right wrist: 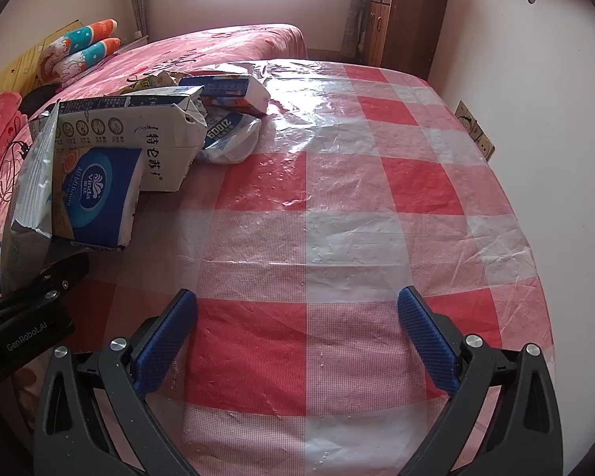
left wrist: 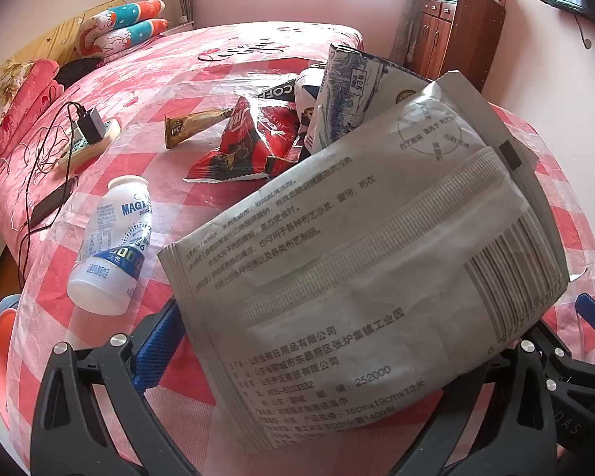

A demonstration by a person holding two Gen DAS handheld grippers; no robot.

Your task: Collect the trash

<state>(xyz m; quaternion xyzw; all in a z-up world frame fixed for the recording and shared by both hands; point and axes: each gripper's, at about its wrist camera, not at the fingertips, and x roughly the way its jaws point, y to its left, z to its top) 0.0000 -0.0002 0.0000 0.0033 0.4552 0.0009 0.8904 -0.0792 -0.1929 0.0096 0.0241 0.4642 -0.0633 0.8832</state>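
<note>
In the left wrist view a large grey wipes packet [left wrist: 361, 261] with a barcode fills the space between the fingers of my left gripper [left wrist: 377, 341]. Its jaws are spread wide, with the packet resting between them. The same packet shows edge-on in the right wrist view [right wrist: 31, 194], above the left gripper body [right wrist: 23, 317]. Beyond it lie a white plastic bottle [left wrist: 111, 246], red snack wrappers [left wrist: 254, 142], a brown coffee sachet [left wrist: 194, 123] and a milk carton [left wrist: 345, 91]. My right gripper [right wrist: 297, 337] is open and empty over bare tablecloth.
The table has a red-and-white checked plastic cloth [right wrist: 337, 206]. A Vinda tissue pack [right wrist: 99, 198], the carton [right wrist: 139, 135] and crumpled white bags [right wrist: 234, 139] sit at its left. A bed [left wrist: 218, 51] with a power strip, cables and phone [left wrist: 51, 202] lies behind. A wooden cabinet [left wrist: 452, 31] stands far right.
</note>
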